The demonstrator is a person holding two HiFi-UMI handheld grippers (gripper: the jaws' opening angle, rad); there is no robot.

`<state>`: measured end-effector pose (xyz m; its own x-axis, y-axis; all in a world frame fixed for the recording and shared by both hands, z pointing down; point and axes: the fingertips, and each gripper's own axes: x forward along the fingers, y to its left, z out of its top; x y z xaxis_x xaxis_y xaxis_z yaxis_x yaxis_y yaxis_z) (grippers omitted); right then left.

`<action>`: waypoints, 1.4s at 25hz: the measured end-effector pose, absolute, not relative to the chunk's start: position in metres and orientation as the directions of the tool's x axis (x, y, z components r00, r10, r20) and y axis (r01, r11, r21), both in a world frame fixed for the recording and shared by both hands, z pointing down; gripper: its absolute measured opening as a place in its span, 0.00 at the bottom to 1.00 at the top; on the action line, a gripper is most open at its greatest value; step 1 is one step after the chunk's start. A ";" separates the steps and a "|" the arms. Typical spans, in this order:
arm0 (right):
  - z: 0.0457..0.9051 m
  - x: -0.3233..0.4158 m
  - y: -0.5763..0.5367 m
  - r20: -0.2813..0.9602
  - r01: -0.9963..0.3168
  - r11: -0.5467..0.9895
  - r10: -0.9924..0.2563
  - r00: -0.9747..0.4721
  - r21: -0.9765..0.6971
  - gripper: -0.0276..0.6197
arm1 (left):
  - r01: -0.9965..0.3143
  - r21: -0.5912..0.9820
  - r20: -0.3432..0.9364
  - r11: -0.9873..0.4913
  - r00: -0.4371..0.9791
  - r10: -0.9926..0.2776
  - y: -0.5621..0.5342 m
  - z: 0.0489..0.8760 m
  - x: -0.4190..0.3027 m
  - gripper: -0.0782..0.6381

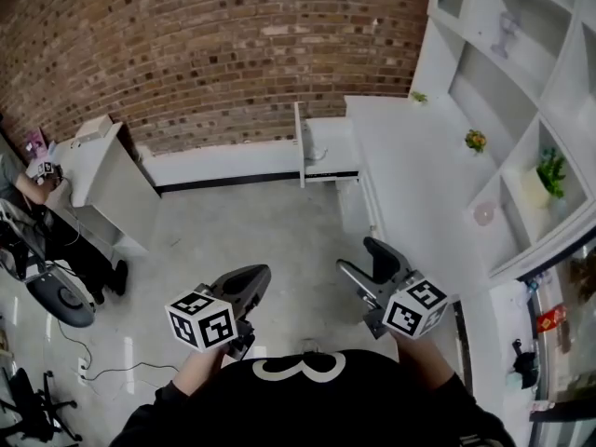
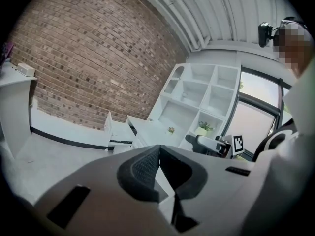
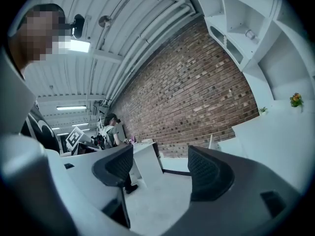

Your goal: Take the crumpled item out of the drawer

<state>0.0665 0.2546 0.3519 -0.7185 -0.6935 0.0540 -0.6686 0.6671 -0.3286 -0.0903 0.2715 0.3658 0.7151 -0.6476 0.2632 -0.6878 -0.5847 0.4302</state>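
Note:
I hold both grippers in front of my chest, above the grey floor. In the head view my left gripper (image 1: 256,277) has its dark jaws pressed together, and the left gripper view shows its pads (image 2: 142,168) touching with nothing between them. My right gripper (image 1: 358,255) stands open, and the right gripper view (image 3: 160,166) shows only floor in the wide gap between its jaws. An open white drawer (image 1: 321,147) juts out from the counter's far end by the brick wall, and it also shows as the drawer (image 2: 118,132) in the left gripper view. No crumpled item is visible.
A long white counter (image 1: 419,184) runs along the right under a white shelf unit (image 1: 521,91) holding small plants. A white desk (image 1: 102,175) stands at the left with a person (image 1: 19,184) beside it. A chair base (image 1: 60,301) and cables lie on the floor.

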 end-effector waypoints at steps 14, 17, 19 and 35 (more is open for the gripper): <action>0.360 0.080 0.138 0.036 -0.617 0.702 -0.650 -0.760 -0.355 0.65 | -0.706 0.399 0.269 -0.585 0.700 -0.661 0.151 0.361 -0.062 0.11; 0.360 0.079 0.128 0.035 -0.612 0.708 -0.644 -0.764 -0.351 0.66 | -0.706 0.395 0.274 -0.588 0.701 -0.659 0.141 0.362 -0.061 0.11; 0.360 0.080 0.123 0.034 -0.613 0.705 -0.646 -0.762 -0.357 0.67 | -0.704 0.396 0.276 -0.590 0.704 -0.655 0.135 0.363 -0.060 0.11; 0.368 0.086 0.019 0.072 -0.670 0.627 -0.707 -0.704 -0.398 0.73 | -0.609 0.435 0.266 -0.663 0.790 -0.552 -0.003 0.375 -0.041 0.11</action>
<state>0.0863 0.0191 0.3678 -0.7039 -0.7066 0.0721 -0.6700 0.6268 -0.3978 -0.0409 -0.0035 0.3748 0.7905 -0.5518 0.2658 -0.6092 -0.6632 0.4348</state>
